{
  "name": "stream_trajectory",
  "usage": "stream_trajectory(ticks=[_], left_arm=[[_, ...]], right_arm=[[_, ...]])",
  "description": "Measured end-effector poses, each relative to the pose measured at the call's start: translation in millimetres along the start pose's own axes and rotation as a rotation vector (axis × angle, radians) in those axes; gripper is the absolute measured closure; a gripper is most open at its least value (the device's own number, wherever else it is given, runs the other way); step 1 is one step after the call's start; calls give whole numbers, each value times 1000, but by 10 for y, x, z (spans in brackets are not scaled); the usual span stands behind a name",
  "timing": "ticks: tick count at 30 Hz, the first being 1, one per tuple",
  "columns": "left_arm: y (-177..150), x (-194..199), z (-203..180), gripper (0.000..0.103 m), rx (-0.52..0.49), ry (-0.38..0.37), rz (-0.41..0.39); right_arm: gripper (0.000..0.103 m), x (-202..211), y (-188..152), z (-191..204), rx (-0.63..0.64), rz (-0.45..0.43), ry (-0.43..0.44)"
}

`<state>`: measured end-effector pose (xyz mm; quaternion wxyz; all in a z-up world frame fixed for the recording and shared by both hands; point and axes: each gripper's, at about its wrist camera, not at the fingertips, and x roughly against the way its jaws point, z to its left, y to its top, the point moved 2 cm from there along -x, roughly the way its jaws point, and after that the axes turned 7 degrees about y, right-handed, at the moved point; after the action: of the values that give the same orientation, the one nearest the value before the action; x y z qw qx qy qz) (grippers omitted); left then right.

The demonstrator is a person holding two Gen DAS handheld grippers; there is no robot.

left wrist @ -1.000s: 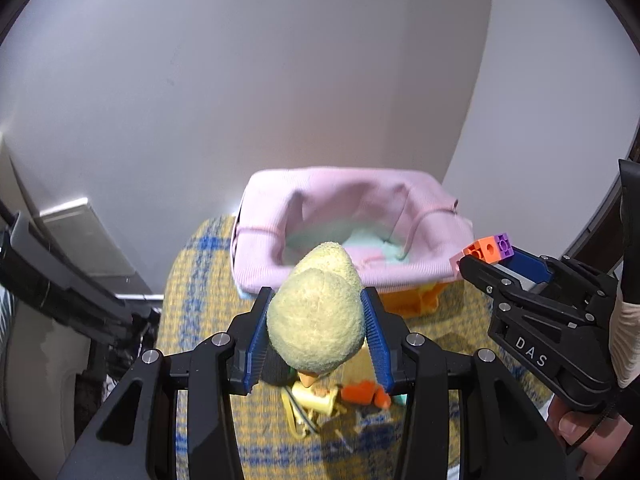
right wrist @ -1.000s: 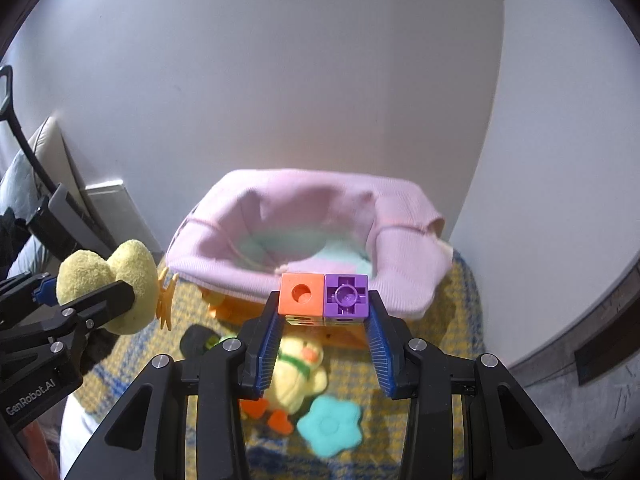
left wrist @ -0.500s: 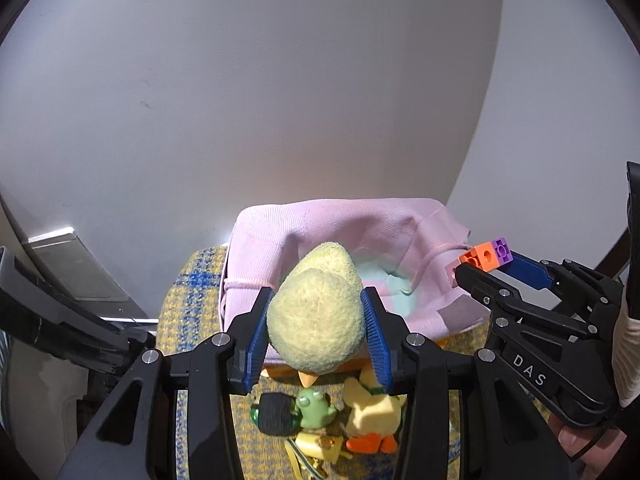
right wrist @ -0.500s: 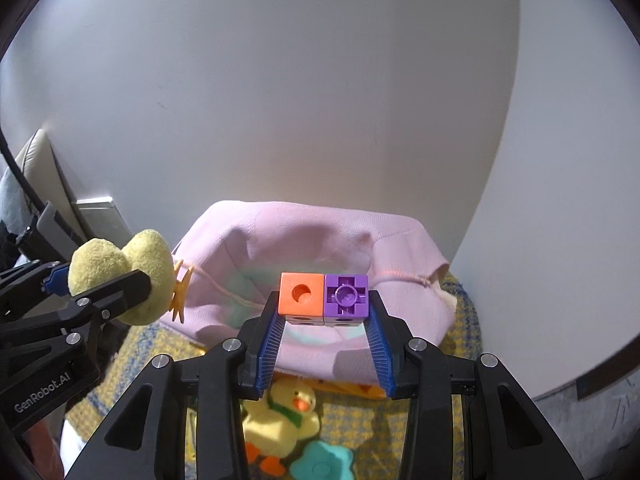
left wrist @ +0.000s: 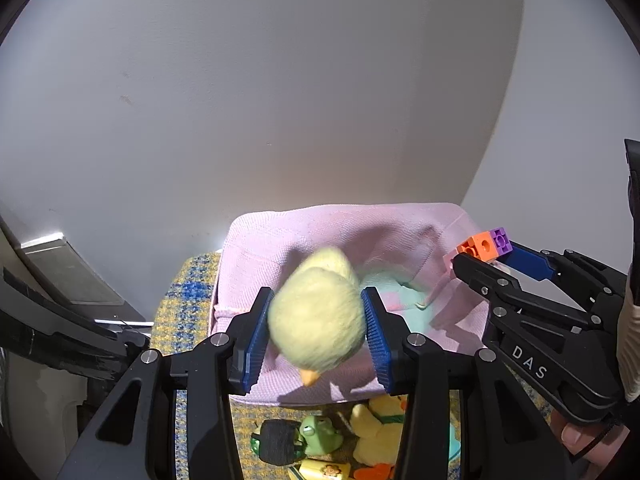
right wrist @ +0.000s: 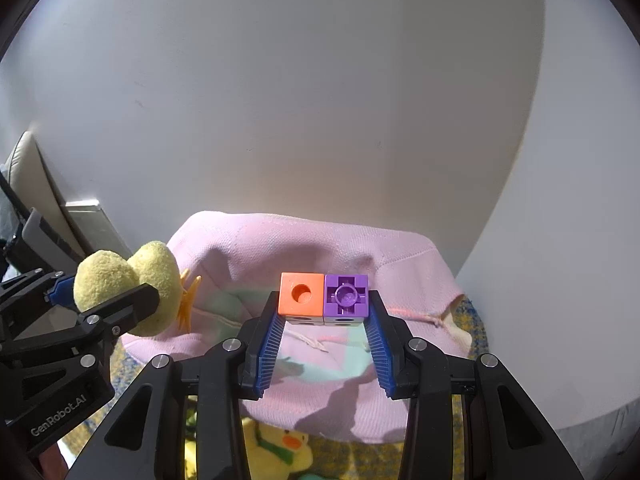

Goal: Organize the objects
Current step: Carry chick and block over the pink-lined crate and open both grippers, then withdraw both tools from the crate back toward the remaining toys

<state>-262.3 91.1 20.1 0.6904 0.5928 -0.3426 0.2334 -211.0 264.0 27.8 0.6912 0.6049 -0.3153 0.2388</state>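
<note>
Hiding toys below, left gripper (left wrist: 316,334) (plush-filled).

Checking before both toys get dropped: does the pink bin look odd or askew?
Yes: the pink fabric bin is slumped, its rim folded inward and uneven, with a drawstring trailing across the opening. No damage shows.

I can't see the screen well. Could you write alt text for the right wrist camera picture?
A hand-held gripper pinches joined orange and purple toy blocks above an open pink fabric basket. At left, a second hand-held gripper holds a yellow plush chick near the basket's rim. A plush duck lies on the yellow plaid cloth below.
</note>
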Motion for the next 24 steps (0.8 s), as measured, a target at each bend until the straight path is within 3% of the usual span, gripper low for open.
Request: stream_trajectory(ticks=[2, 3, 4, 6, 7, 9, 24], left_arm=[[6, 8, 21, 42, 2, 13, -7], [5, 20, 34, 31, 6, 16, -14], [6, 27, 48, 26, 8, 22, -18], [15, 42, 80, 25, 16, 33, -23], [12, 50, 99, 23, 22, 34, -22], [9, 67, 138, 19, 34, 42, -22], [-72, 459, 273, 11, 55, 86, -74]], right_arm=[[62, -8, 5, -43, -4, -6, -5], [56, -3, 4, -50, -4, -8, -10], [42, 11, 3, -57, -4, -15, -16], [27, 55, -2, -70, 2, -36, -41], [25, 81, -7, -75, 5, -44, -49], [24, 101, -18, -76, 0, -47, -51], [21, 386, -62, -28, -31, -75, -56]])
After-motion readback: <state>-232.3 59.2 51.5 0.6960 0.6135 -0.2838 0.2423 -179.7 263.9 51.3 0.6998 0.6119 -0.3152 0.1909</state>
